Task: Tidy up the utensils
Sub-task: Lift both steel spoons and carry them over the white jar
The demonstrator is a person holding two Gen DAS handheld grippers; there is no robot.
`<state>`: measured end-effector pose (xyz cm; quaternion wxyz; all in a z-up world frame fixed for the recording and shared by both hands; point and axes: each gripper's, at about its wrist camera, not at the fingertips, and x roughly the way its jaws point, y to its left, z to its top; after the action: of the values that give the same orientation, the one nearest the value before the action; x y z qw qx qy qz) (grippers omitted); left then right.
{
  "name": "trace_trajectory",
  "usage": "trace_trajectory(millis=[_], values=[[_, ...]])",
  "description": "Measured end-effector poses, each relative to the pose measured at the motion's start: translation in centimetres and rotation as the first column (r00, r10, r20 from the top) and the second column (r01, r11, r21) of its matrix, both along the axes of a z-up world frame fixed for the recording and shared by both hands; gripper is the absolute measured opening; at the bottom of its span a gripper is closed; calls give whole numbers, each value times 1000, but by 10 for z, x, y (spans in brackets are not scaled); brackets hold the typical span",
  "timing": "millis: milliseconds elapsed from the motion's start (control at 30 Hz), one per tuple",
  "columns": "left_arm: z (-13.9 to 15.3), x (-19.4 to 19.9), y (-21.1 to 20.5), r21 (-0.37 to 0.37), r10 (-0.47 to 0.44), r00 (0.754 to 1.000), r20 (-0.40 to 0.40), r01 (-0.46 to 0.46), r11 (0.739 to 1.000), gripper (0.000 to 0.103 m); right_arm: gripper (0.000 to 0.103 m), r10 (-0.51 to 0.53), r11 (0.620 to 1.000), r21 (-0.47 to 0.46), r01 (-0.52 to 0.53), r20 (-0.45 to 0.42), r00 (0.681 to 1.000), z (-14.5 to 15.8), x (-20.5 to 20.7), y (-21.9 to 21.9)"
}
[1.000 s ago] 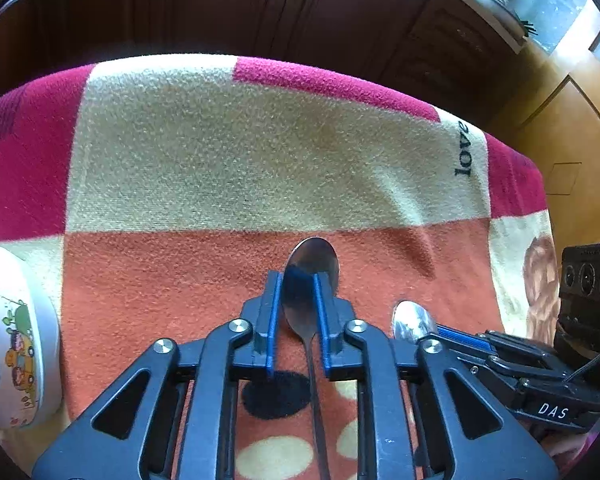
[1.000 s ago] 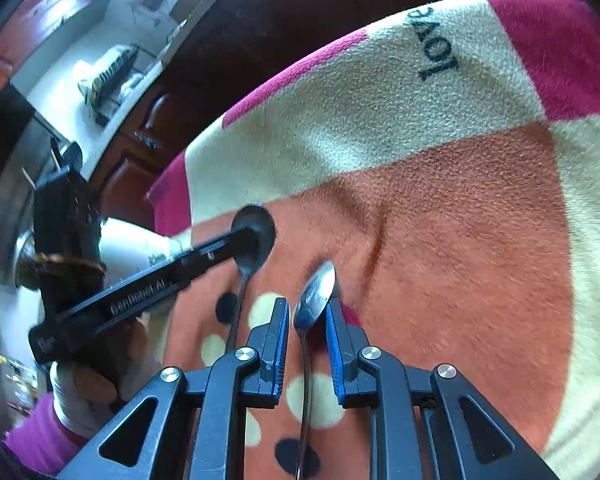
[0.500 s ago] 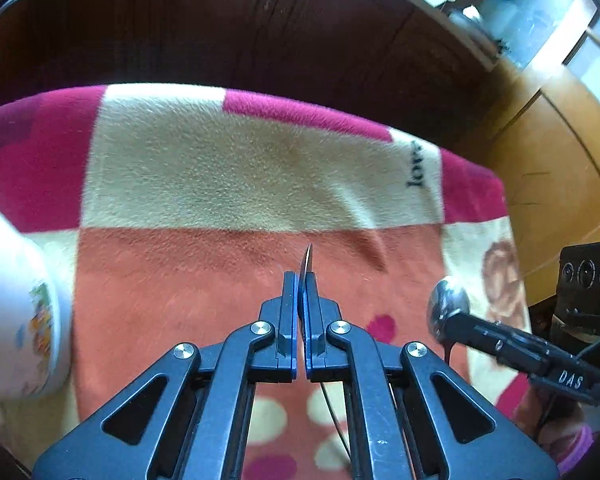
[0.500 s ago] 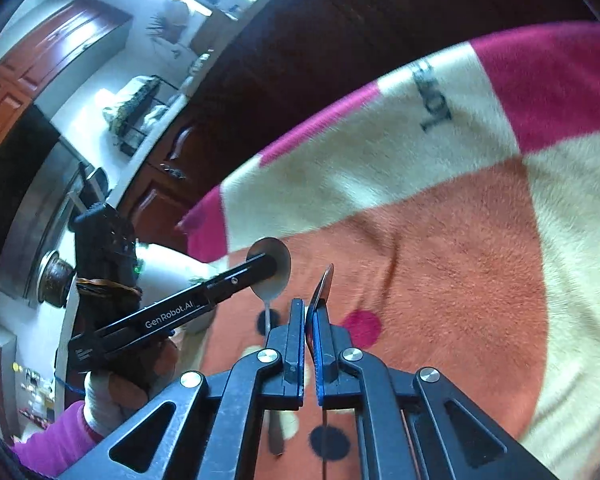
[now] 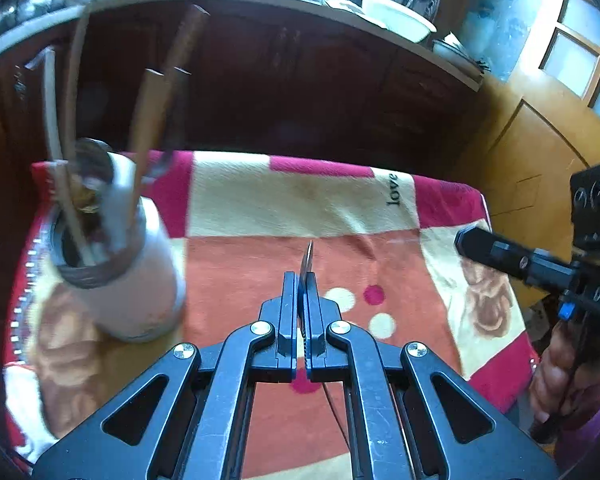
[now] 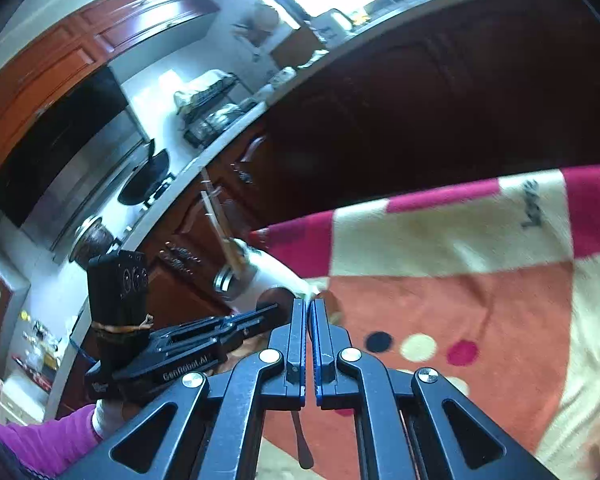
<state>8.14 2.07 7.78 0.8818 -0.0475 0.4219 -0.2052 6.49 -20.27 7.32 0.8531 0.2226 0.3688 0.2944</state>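
Spoons are the matter here: one spoon (image 5: 308,258) is pinched edge-on between the closed blue pads of the left gripper (image 5: 303,280), its bowl tip poking up past the fingertips and its thin handle trailing down behind the jaws, above the orange panel of the blanket (image 5: 240,280). A second spoon (image 6: 303,440) sits in the right gripper (image 6: 307,308), whose jaws are drawn together on it; only its handle shows, hanging below the fingers.

On the left side of the blanket stands a white utensil holder (image 5: 132,280), blurred, with wooden chopsticks (image 5: 152,120) and a pale-handled utensil leaning out of it. In the right wrist view the same holder (image 6: 260,280) lies just beyond the left gripper (image 6: 268,312).

The blanket is a patchwork of cream, magenta and orange with dots, and carries the word "love" (image 5: 394,190) in dark letters on a cream square. The right gripper's body (image 5: 532,268), seen from the left, shows letters reading "DAS" upside down. The left gripper's side bears "GenRobot.AI" (image 6: 186,370). Dark wooden cabinets (image 5: 300,80) rise behind the table.
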Motion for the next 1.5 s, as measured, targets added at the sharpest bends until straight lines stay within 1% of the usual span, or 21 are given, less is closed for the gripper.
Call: trace_trajectory(millis=[133,200,267,300,367,400,467,533,700,833,867,933,967,1033,1100,1133,1167,1200,1267,1367,1500], values=[[10,-9,23,8,31,999,22,-31,999,1,2,39,999,-14,-38,46,998,21,-3,22],[14,-12,36,9,48,998,28,-48,999,1,2,61,997,-48,-58,76,995,32,-4,36],[15,-15,47,9,70,997,33,-71,997,1,2,75,996,-57,-70,72,995,35,-1,44],[15,-17,51,7,76,997,32,-76,997,1,2,80,995,-59,-77,50,996,32,2,49],[13,-20,61,-1,90,996,27,-90,996,1,3,79,993,-91,-79,-8,997,19,10,56],[12,-22,63,-3,93,995,24,-93,996,1,5,71,988,-138,-75,-38,997,8,15,61],[10,-25,69,-6,100,995,17,-100,995,1,19,73,973,-213,-89,-84,994,-15,22,68],[7,-28,75,-4,107,994,10,-107,994,1,20,88,948,-292,-124,-133,987,-43,29,81],[4,-31,85,5,123,992,1,-123,992,1,20,141,895,-388,-220,-222,965,-100,47,110],[4,-33,92,3,132,991,-5,-132,991,1,20,191,858,-432,-276,-229,954,-123,61,128],[4,-34,95,1,134,991,-9,-134,991,1,20,218,842,-444,-305,-237,947,-129,64,132],[3,-34,98,-2,138,990,-13,-138,990,1,24,248,811,-472,-347,-260,933,-139,68,139],[3,-34,100,-3,140,990,-15,-140,990,1,25,259,803,-478,-356,-259,931,-141,69,141],[2,-33,103,-7,146,989,-19,-147,989,1,25,283,796,-486,-361,-227,932,-142,69,144],[1,-32,103,-10,149,989,-24,-149,989,1,25,284,803,-472,-362,-231,931,-142,71,144],[0,-31,103,-11,148,989,-28,-148,989,1,18,284,807,-467,-362,-230,931,-142,71,144],[-1,-30,102,-11,147,989,-28,-147,989,1,14,289,805,-468,-364,-225,930,-140,69,146],[-1,-30,101,-11,145,989,-28,-145,989,1,12,295,801,-475,-365,-217,930,-138,65,146],[0,-31,100,-10,143,989,-22,-143,990,1,5,304,794,-484,-368,-207,930,-134,60,148],[2,-32,102,-17,146,989,-16,-146,989,1,2,305,799,-486,-354,-180,935,-125,47,145],[7,-34,108,-29,155,988,-6,-155,988,1,2,297,823,-472,-316,-116,948,-96,30,129]])
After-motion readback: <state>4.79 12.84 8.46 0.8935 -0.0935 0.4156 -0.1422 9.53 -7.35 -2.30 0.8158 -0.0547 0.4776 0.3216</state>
